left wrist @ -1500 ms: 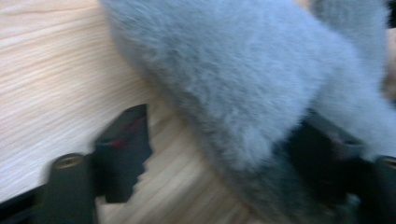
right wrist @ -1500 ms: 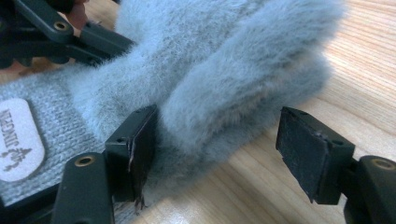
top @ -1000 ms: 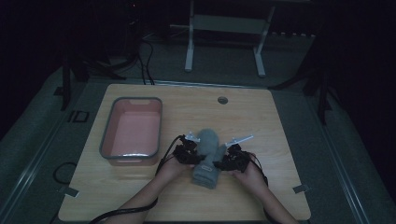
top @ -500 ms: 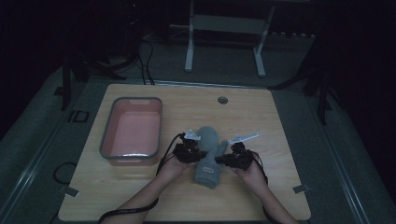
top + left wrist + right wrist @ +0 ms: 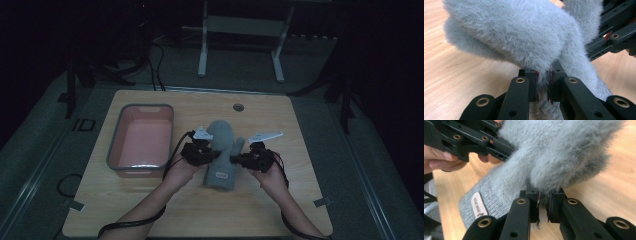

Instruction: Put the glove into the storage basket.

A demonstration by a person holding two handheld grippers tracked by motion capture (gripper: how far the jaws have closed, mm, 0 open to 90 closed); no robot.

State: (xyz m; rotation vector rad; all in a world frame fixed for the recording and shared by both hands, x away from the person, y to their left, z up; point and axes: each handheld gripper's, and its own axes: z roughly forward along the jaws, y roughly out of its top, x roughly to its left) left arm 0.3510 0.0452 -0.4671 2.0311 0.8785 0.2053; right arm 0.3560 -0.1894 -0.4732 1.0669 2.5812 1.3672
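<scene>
Dim light covers the high view, where the desk (image 5: 300, 150) sits in gloom and the room beyond falls to near black. Both gripper views are far brighter and evenly lit, the grey mitten (image 5: 524, 37) sharp in its fuzz, the black fingers (image 5: 534, 205) nearest the lens slightly soft.
</scene>
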